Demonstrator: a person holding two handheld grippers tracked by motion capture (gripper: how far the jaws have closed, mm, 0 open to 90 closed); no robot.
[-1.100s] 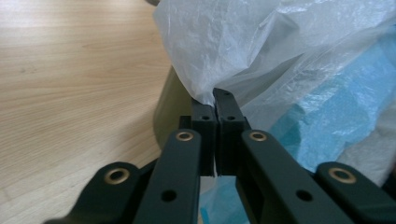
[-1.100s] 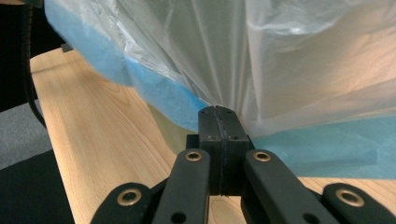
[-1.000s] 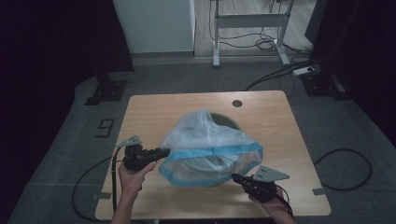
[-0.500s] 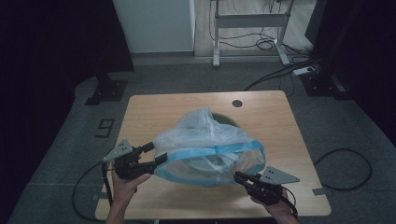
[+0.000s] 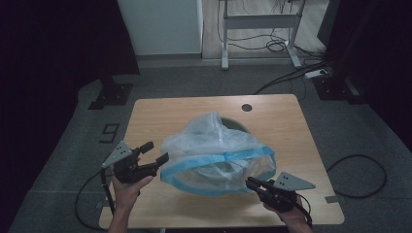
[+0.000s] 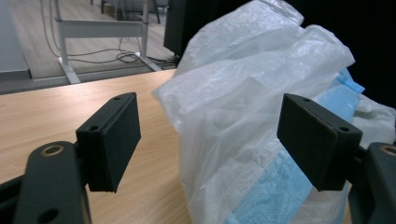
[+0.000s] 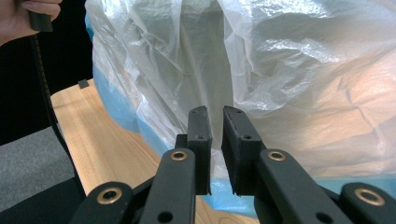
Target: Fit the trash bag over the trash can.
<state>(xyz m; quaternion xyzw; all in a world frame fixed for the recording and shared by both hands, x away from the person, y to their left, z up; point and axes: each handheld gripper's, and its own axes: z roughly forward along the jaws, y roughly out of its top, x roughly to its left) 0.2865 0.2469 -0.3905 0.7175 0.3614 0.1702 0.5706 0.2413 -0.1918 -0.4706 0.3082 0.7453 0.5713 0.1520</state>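
Mid-frame on the wooden table (image 5: 291, 116), the translucent blue-banded plastic bag (image 5: 218, 155) looks light, floppy, slippery. My left gripper (image 5: 154, 154) has just opened wide, empty; my right gripper (image 7: 215, 116) seemingly pinches its lower-right blue hem, the best hold.

Dim room, light falls mostly on the wooden worktop (image 5: 296, 145), round cable hole (image 5: 247, 107) near its 1 o'clock corner. Grey carpet floor (image 5: 184, 77) all around. White cabinet (image 5: 160, 24) at 11 o'clock, metal desk frame (image 5: 260, 22) at 12 with loose cables (image 5: 272, 46) under it. Power strip (image 5: 318, 74) at 2 o'clock. Dark black curtains (image 5: 43, 58) at 9 and 3.
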